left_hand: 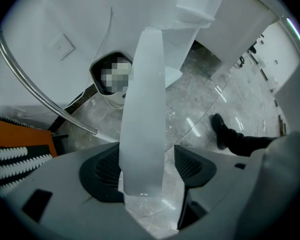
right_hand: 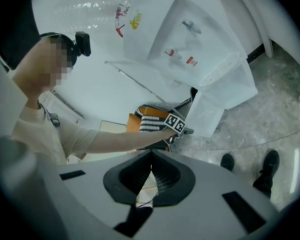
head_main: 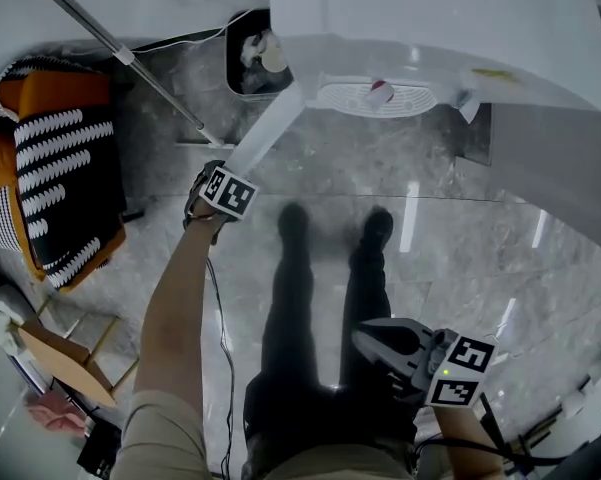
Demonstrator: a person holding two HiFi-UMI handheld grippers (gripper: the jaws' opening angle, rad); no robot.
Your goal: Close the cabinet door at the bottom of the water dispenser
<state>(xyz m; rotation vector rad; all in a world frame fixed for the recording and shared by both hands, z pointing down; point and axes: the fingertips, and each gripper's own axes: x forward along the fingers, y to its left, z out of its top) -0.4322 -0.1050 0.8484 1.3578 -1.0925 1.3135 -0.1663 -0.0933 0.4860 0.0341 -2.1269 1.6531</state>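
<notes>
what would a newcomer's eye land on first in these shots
First, the white cabinet door standing open from the foot of the white water dispenser, top centre of the head view, with the left gripper open astride its free edge. Next, the orange seat with black-and-white striped cushions at the left. The right gripper, shut and empty, sits low at the right.
</notes>
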